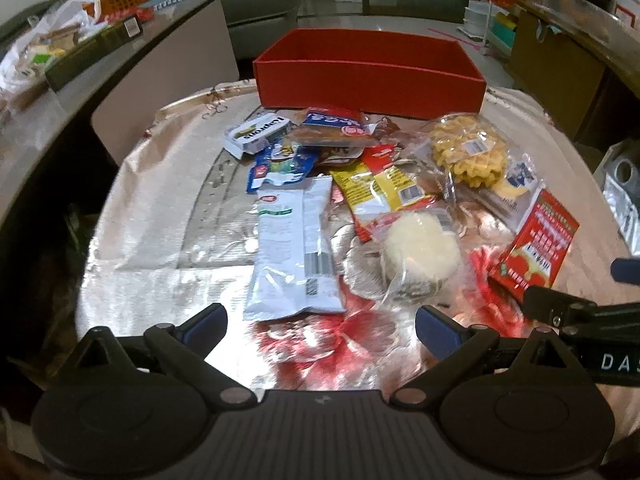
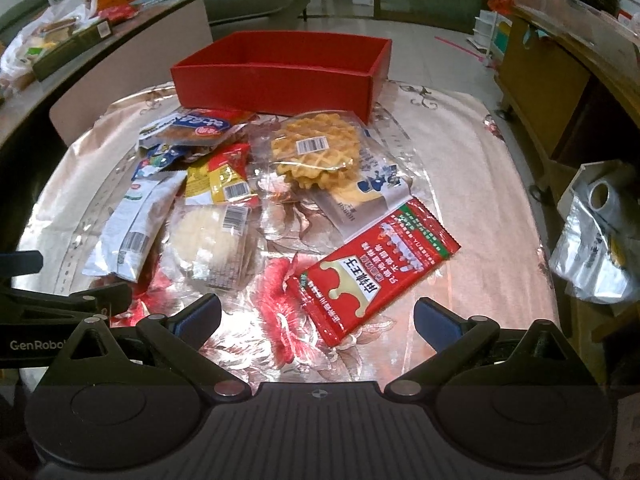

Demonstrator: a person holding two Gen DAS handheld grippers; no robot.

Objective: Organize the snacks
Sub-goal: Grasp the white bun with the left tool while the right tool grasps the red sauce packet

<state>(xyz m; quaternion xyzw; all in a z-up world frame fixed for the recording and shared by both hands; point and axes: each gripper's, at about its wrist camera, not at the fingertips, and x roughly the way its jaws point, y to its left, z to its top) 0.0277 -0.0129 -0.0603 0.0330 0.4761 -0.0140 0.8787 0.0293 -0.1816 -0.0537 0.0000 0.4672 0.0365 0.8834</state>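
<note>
A pile of snack packets lies on a floral tablecloth in front of an empty red box (image 1: 370, 74) (image 2: 280, 76). Among them are a white packet (image 1: 292, 248) (image 2: 132, 224), a round pale cake in clear wrap (image 1: 420, 250) (image 2: 208, 240), a bagged waffle (image 1: 468, 152) (image 2: 316, 152), yellow packets (image 1: 376, 192) (image 2: 224, 180) and a red packet (image 1: 536, 240) (image 2: 372, 268). My left gripper (image 1: 320, 326) is open and empty, just short of the white packet. My right gripper (image 2: 318, 318) is open and empty, its fingers either side of the red packet's near end.
A cluttered side table (image 1: 60, 52) with bags stands at the left. A wooden cabinet (image 2: 560, 80) stands at the right, and a silver bag (image 2: 596, 248) lies beside the table's right edge. The tablecloth (image 2: 460, 168) is bare at the right.
</note>
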